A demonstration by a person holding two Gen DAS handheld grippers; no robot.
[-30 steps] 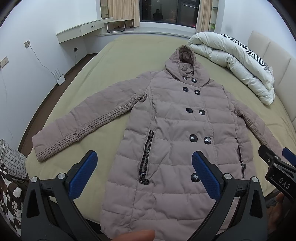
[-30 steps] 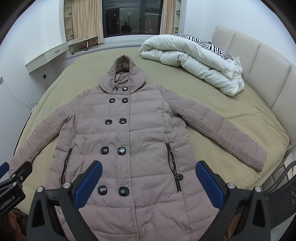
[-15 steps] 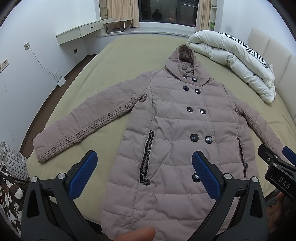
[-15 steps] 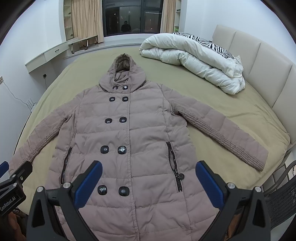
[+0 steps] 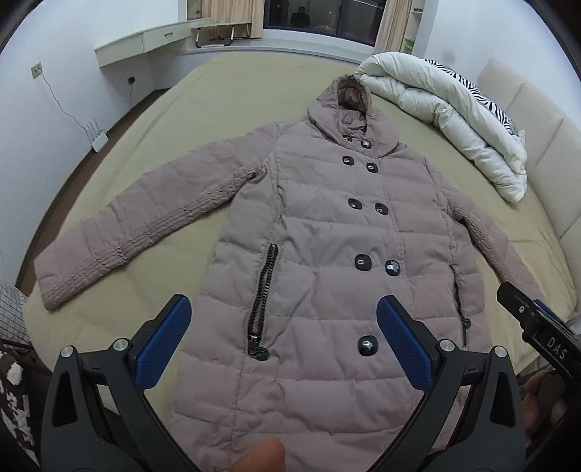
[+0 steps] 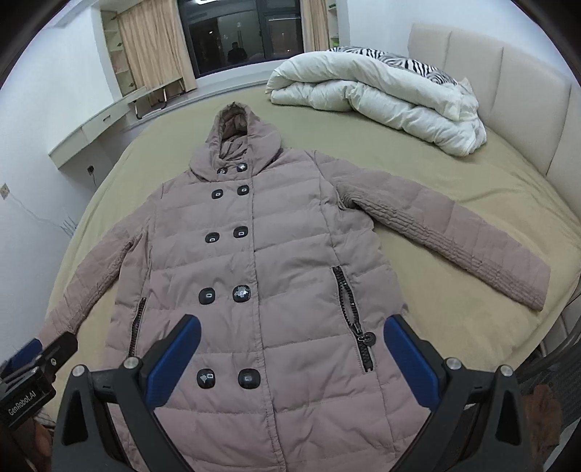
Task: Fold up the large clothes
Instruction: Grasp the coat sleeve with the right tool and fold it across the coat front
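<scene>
A long dusty-pink hooded puffer coat (image 5: 326, 232) (image 6: 254, 276) lies flat and face up on the bed, buttoned, both sleeves spread outward, hood toward the window. My left gripper (image 5: 283, 326) hovers open above the coat's lower left part, near the zip pocket (image 5: 263, 290), holding nothing. My right gripper (image 6: 290, 348) hangs open over the lower front, between the bottom buttons and the right zip pocket (image 6: 352, 316), also holding nothing. Each view catches the other gripper at its edge. The coat's hem is hidden behind the gripper bodies.
The olive-green bed sheet (image 5: 225, 94) (image 6: 454, 174) surrounds the coat. A rolled white duvet with zebra print (image 5: 446, 119) (image 6: 381, 98) lies at the head end by the padded headboard (image 6: 508, 80). A wall desk (image 5: 145, 40) and dark window (image 6: 239, 32) stand beyond.
Both grippers have shifted slightly forward and tilted over the coat, so it sits lower and larger in view. The coat itself has not moved; both grippers stay open.
</scene>
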